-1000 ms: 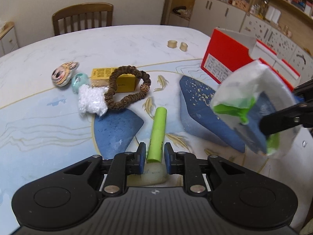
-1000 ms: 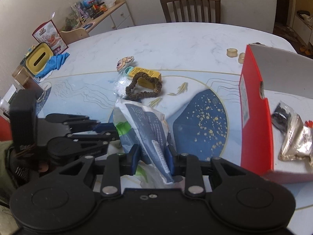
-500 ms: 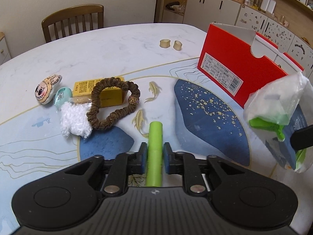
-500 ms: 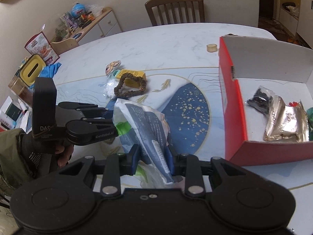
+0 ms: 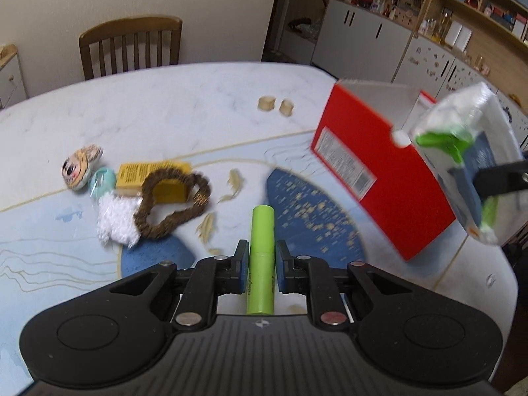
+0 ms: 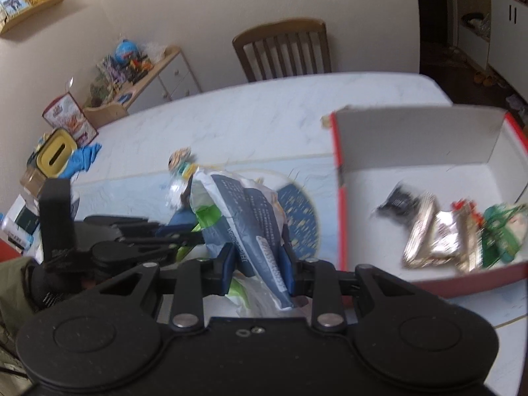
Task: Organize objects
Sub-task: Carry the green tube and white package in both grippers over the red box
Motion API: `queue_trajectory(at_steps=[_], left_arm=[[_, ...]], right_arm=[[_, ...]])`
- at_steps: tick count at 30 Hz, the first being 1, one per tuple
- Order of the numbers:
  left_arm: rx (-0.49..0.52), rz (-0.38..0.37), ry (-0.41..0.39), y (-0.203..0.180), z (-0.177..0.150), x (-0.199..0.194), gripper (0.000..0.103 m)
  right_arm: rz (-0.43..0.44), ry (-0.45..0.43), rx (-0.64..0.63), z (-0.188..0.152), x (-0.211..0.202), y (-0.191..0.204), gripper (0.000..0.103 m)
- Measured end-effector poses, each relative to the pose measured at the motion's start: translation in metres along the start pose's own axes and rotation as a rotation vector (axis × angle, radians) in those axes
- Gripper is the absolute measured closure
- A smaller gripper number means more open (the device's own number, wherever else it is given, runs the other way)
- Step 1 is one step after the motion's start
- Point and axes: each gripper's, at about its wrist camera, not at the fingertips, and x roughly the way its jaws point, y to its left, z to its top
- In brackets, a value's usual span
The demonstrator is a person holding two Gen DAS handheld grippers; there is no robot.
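Note:
My left gripper (image 5: pixel 260 257) is shut on a green tube (image 5: pixel 261 250) and holds it above the table. My right gripper (image 6: pixel 257 264) is shut on a white, blue and green plastic packet (image 6: pixel 244 211), lifted beside the open red box (image 6: pixel 340 198); the packet also shows in the left wrist view (image 5: pixel 462 155), next to the red box (image 5: pixel 379 171). Several wrapped snacks (image 6: pixel 442 234) lie in the box. The left gripper shows in the right wrist view (image 6: pixel 132 234), left of the packet.
On the table lie a brown scrunchie (image 5: pixel 171 204), a yellow box (image 5: pixel 151 181), a white fluffy piece (image 5: pixel 115 221), a teal item (image 5: pixel 102 181), a face charm (image 5: pixel 81 166) and two small tan rings (image 5: pixel 275 105). A wooden chair (image 5: pixel 132 46) stands behind.
Both grippers have risen and moved right toward the red box with their loads. The packet is now beside and above the box's near wall.

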Motion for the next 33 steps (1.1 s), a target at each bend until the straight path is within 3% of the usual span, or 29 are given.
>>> queue_trajectory(at_steps=[17, 27, 33], left_arm=[[0.034, -0.030, -0.059, -0.115, 0.052, -0.009, 0.087], [0.089, -0.061, -0.043, -0.183, 0.078, 0.026, 0.087], [0.105, -0.056, 0.009, -0.209, 0.086, 0.061, 0.087]], right_arm=[[-0.135, -0.129, -0.012, 0.036, -0.052, -0.111, 0.075], [-0.187, -0.128, -0.002, 0.043, -0.047, -0.177, 0.075], [-0.202, -0.095, -0.026, 0.051, -0.027, -0.196, 0.075]])
